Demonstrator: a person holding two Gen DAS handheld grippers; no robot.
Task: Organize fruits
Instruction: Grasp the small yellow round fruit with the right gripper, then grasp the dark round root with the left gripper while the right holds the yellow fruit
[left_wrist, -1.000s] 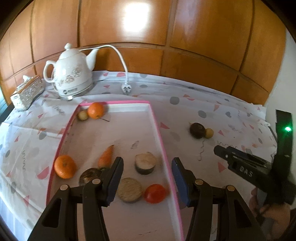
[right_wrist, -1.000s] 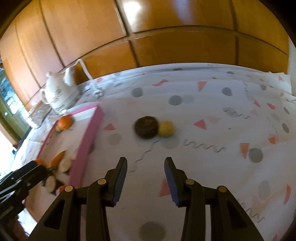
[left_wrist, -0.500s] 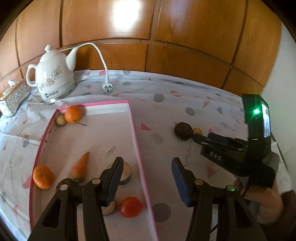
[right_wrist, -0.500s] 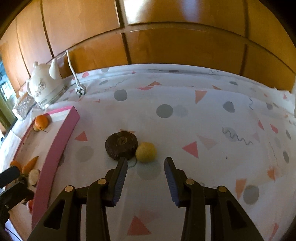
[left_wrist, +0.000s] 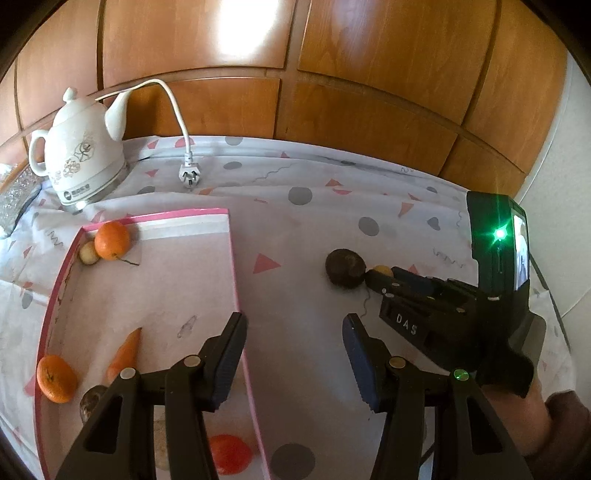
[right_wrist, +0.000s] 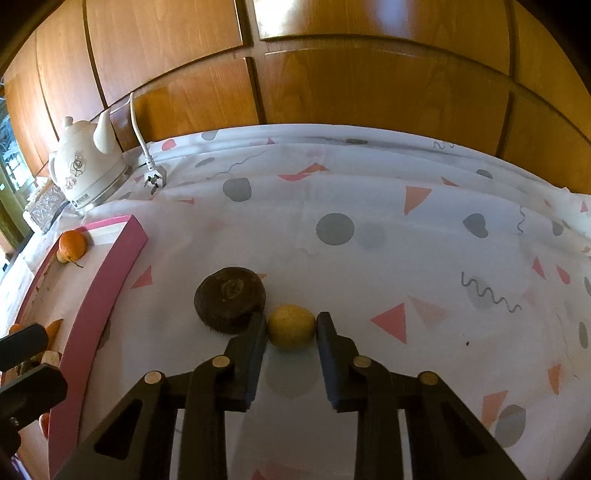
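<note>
A small yellow fruit (right_wrist: 291, 325) lies on the patterned cloth, touching a dark brown round fruit (right_wrist: 229, 298) on its left. My right gripper (right_wrist: 291, 326) is open, with its fingertips on either side of the yellow fruit at cloth level. In the left wrist view the right gripper (left_wrist: 380, 275) reaches the same pair, the dark fruit (left_wrist: 345, 266) and the yellow one (left_wrist: 382, 270). My left gripper (left_wrist: 293, 339) is open and empty above the right wall of the pink tray (left_wrist: 233, 266). The tray holds two oranges (left_wrist: 112, 240) (left_wrist: 56, 377), a carrot (left_wrist: 125, 354), a tomato (left_wrist: 231, 453) and other pieces.
A white ceramic kettle (left_wrist: 83, 162) with its cord and plug (left_wrist: 189, 178) stands at the back left. A glittery box (left_wrist: 16, 199) sits beside it. A wooden panelled wall (left_wrist: 295, 74) borders the back of the table.
My right gripper has moved forward and down so the yellow fruit now sits between its fingertips. My left gripper has shifted right, from over the tray floor to over its right wall.
</note>
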